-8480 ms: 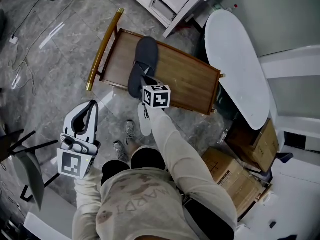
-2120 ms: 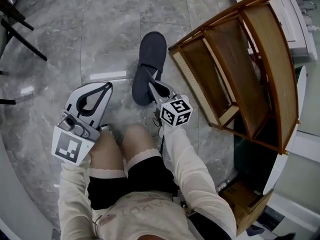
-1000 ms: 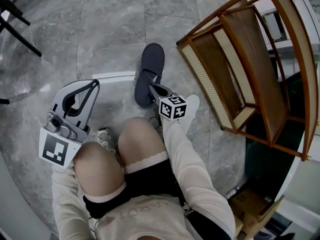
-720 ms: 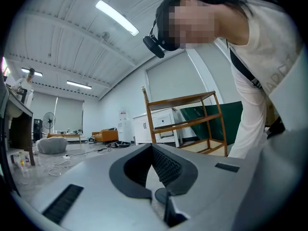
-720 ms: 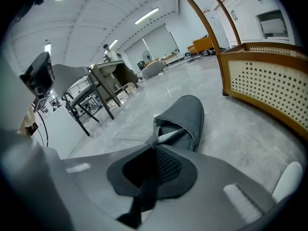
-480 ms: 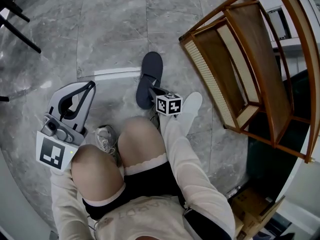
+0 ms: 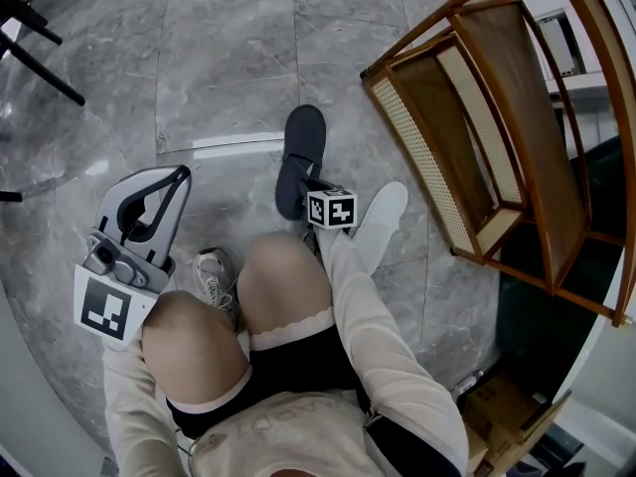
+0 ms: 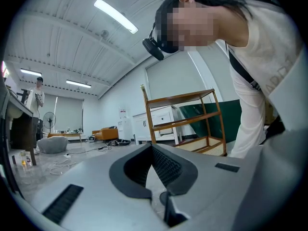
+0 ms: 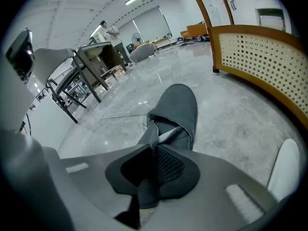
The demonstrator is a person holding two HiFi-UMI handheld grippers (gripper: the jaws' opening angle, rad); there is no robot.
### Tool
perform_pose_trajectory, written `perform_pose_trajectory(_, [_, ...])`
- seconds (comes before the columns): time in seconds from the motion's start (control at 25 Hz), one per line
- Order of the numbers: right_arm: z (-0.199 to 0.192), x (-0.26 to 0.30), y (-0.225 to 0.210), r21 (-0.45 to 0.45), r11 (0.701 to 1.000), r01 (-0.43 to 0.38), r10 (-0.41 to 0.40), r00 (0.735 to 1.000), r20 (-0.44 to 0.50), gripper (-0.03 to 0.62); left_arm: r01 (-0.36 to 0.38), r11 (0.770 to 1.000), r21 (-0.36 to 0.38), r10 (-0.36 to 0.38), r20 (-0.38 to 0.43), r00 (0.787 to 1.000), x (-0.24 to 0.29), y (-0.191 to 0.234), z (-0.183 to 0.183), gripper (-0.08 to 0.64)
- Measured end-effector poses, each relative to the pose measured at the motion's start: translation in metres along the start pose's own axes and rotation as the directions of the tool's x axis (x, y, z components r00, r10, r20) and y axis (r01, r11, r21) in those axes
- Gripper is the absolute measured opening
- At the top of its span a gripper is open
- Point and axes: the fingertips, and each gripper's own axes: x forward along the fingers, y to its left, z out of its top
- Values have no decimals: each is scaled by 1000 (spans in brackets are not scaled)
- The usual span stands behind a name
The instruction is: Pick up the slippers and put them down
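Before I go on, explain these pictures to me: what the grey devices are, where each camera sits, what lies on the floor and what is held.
There is no robot here: a crouching person holds a hand-operated two-jaw gripper in each hand. The head view comes from a camera on the person's head, looking down. The other two views come from cameras riding on each gripper, looking along its jaws. On the grey tiled floor lies one dark grey slipper, beside a wooden rack. The right gripper has the slipper's rim pinched between its jaws, which have just been opening a little. The left gripper is held off to the side, jaws together, with nothing in them.
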Motion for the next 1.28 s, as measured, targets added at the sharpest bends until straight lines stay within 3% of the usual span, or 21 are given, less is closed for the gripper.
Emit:
perform_pose_trajectory(0.24, [7,-4,3,-21,1000,5,-4,999,44,132,0,1000,3,0,5,1000,0,0,2,3])
perform_pose_trajectory(0.36, [16,-14,4,-46,999,18,-14,995,96,138,5,1000,9,-5,4,1000,0,-1,3,3])
perform_pose_trajectory(0.48, [27,-28,11,-73,997,6,5,989,146,122,9,1000,14,-9,3,1000,1,-2,6,3])
perform_pose_trajectory(0.64, [46,-51,22,-124,992,-1,30,973,230,35,20,1000,19,-20,-5,1000,3,-5,4,3])
perform_pose_trajectory(0.68, [51,-57,26,-139,990,-7,42,967,251,9,24,1000,19,-24,-5,1000,4,-6,4,3])
perform_pose_trajectory(0.92, [82,-93,46,-174,984,-29,94,920,381,9,46,999,21,-46,-6,999,9,-8,3,3])
perform_pose_trajectory(1.28, [120,-149,67,-212,977,15,111,816,567,9,104,995,-7,-104,2,995,24,-8,-6,3])
